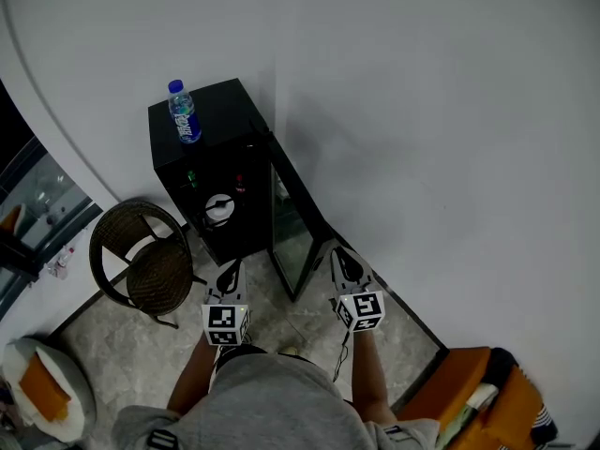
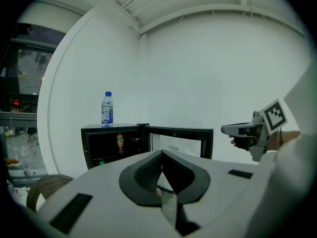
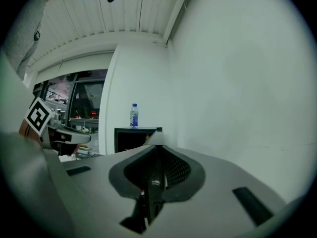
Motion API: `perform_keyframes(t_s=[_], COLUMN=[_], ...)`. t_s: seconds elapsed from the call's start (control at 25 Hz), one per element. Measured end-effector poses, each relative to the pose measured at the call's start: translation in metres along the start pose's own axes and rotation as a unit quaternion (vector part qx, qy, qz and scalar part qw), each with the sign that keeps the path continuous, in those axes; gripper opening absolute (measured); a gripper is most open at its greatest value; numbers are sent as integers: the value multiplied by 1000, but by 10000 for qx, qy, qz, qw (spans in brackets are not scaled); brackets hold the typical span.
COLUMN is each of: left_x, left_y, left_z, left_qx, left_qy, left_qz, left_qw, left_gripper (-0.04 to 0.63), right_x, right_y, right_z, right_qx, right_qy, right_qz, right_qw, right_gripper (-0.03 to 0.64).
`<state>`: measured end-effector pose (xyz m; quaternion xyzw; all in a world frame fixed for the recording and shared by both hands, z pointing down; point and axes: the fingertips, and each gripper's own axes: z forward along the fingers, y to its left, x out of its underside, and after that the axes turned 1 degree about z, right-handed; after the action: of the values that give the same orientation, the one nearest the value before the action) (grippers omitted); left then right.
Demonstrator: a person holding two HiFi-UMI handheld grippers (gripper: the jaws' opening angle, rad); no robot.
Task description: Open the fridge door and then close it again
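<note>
head view: down near the person, left gripper (image 1: 229, 277) has its jaws pressed together on nothing; right gripper (image 1: 342, 262), likewise closed up and empty, sits just beside the fridge door (image 1: 292, 237). the door stands wide open off the black fridge (image 1: 211, 148). it looks rigid, light-swinging and glass-fronted, so nudge its free outer edge.

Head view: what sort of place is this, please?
Probably a lounge or break corner indoors: a small black fridge stands with its door open, a water bottle is on top of it, and a wicker chair stands beside it.
</note>
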<state>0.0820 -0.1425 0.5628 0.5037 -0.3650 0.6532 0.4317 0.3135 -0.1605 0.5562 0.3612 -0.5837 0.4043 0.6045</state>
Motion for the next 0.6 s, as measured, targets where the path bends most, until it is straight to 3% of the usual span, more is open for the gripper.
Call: perform_keyframes(t_s=[0.04,0.12,0.28,0.6], left_x=[-1,-4,-4,-1], left_y=[0,0,-1,2], left_z=[1,3,4,4], left_qx=[-7,-26,-58,-165], left_qy=[-2,5,27,55], left_qz=[7,21,25,-41], left_qw=[10000,10000,10000,9998], left_gripper=[5,5,5,5], right_x=[5,12,21,31], right_y=[-4,-8,-6,-4], right_z=[3,8,15,27], right_qx=[-32,-180,-503,-728], right_qy=[57,139,216,368], right_qz=[39,149,166,104], right_qw=[10000,9996,9984,9966], right_gripper=[34,116,168,175])
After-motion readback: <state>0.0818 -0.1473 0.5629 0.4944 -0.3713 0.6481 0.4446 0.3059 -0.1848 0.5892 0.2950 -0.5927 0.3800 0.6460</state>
